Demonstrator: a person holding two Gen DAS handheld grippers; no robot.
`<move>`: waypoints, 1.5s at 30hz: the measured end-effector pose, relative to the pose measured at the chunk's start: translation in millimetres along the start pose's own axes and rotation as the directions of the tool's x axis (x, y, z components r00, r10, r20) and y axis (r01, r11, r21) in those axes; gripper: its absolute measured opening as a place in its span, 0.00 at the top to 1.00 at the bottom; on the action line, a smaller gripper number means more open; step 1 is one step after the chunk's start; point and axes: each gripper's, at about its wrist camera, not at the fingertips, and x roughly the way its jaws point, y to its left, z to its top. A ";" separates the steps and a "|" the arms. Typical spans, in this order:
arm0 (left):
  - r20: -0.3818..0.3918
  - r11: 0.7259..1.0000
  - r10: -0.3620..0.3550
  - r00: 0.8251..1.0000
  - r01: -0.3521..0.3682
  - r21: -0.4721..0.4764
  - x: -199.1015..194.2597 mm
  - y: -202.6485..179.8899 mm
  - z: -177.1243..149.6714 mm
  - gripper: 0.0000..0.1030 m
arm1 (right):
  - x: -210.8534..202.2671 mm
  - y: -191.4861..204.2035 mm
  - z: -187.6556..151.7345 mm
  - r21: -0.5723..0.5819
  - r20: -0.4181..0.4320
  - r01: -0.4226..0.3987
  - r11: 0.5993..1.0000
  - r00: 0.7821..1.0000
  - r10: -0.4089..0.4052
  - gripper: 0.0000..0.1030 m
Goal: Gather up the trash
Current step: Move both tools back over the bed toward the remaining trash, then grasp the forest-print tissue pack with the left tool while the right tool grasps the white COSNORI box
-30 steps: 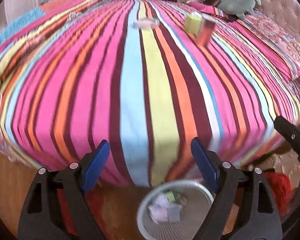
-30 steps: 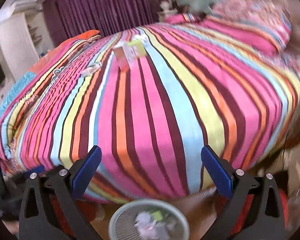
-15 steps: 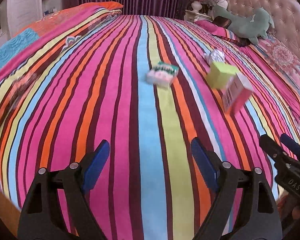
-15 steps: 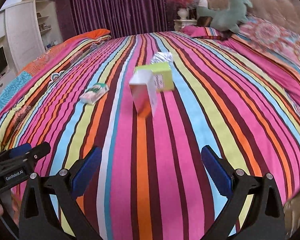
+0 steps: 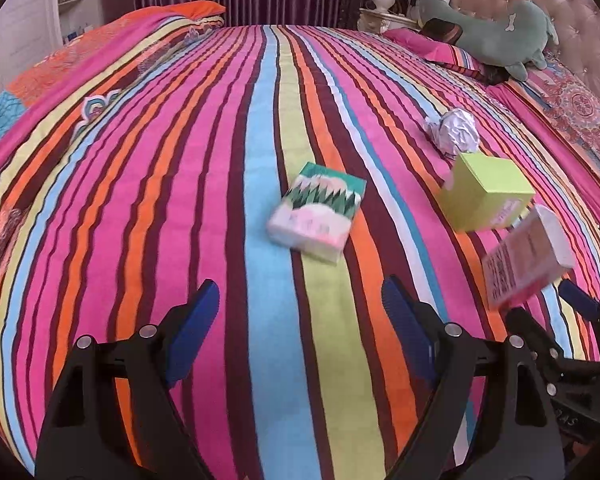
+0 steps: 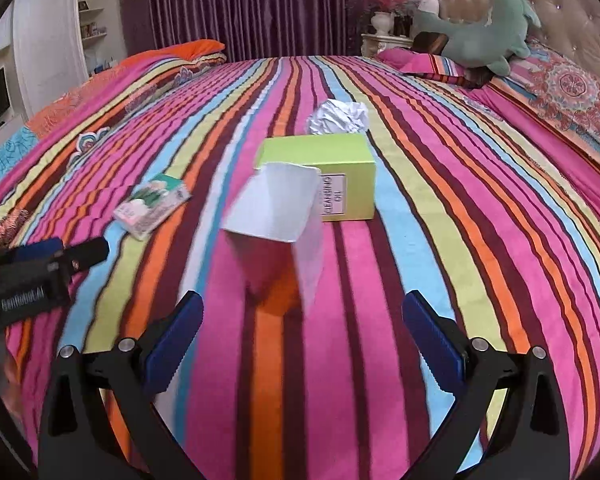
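Foil ball (image 6: 337,117) behind box (image 6: 342,168), seemingly touching

tissue pack (image 5: 318,210): green-and-pink, flat on the bed, well left of the boxes | green box (image 6: 332,176): lime, lying on its side, label upside down | white-pink carton (image 6: 278,220): tilted, open end up, just in front of it | foil ball (image 6: 338,117): crumpled silver, just behind the box

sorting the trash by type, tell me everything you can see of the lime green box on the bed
The lime green rectangular cardboard box looks like closed, undented retail packaging. A white label with sideways print sits on the face toward the right camera. It rests on the striped bedspread, apart from both hand-held grippers. A crumpled silver foil ball lies just behind it; a white and pink carton stands tilted in front, partly hiding it. Whether they touch is unclear.
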 end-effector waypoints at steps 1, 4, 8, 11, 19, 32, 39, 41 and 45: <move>-0.002 1.000 -0.002 1.000 0.002 0.001 3.5 -0.8 1.7 0.21 | 1.5 -1.9 1.3 0.002 -0.003 0.000 1.000 1.000 0.000 0.08; -0.006 1.000 0.002 1.000 -0.002 0.006 13.8 -3.0 9.7 0.21 | 7.3 -12.7 6.3 0.015 -0.006 -0.006 1.000 1.000 0.006 0.07; -0.017 1.000 0.002 1.000 -0.002 0.019 25.1 -6.0 17.5 0.21 | 7.7 -31.4 13.7 0.036 0.015 -0.030 0.999 0.999 0.030 0.07; -0.021 0.999 0.016 1.000 -0.016 0.030 33.3 -7.2 24.4 0.21 | 6.8 -43.4 19.0 0.035 0.031 -0.034 0.999 0.999 0.033 0.07; -0.022 0.998 0.028 0.999 -0.027 0.049 50.9 -10.2 39.4 0.21 | 14.0 -63.5 23.4 0.117 0.011 -0.093 0.989 0.996 0.093 0.07; -0.051 0.998 0.043 0.998 -0.041 0.047 78.5 -8.3 42.5 0.21 | 41.5 -52.3 23.7 0.058 -0.082 -0.048 0.997 0.995 0.053 0.08; -0.034 0.997 0.056 0.998 -0.054 0.052 78.4 -14.5 46.2 0.50 | 43.9 -50.2 23.3 0.049 -0.103 0.011 0.999 0.995 -0.006 0.25; -0.043 0.996 0.066 0.997 -0.063 0.060 77.6 -17.5 46.0 0.50 | 43.1 -52.0 22.5 0.057 -0.108 0.002 0.998 0.994 0.004 0.25; -0.044 0.998 0.054 0.998 -0.052 0.030 71.5 -14.4 44.4 0.51 | 37.6 -54.4 21.5 0.065 -0.106 -0.001 0.998 0.994 0.008 0.25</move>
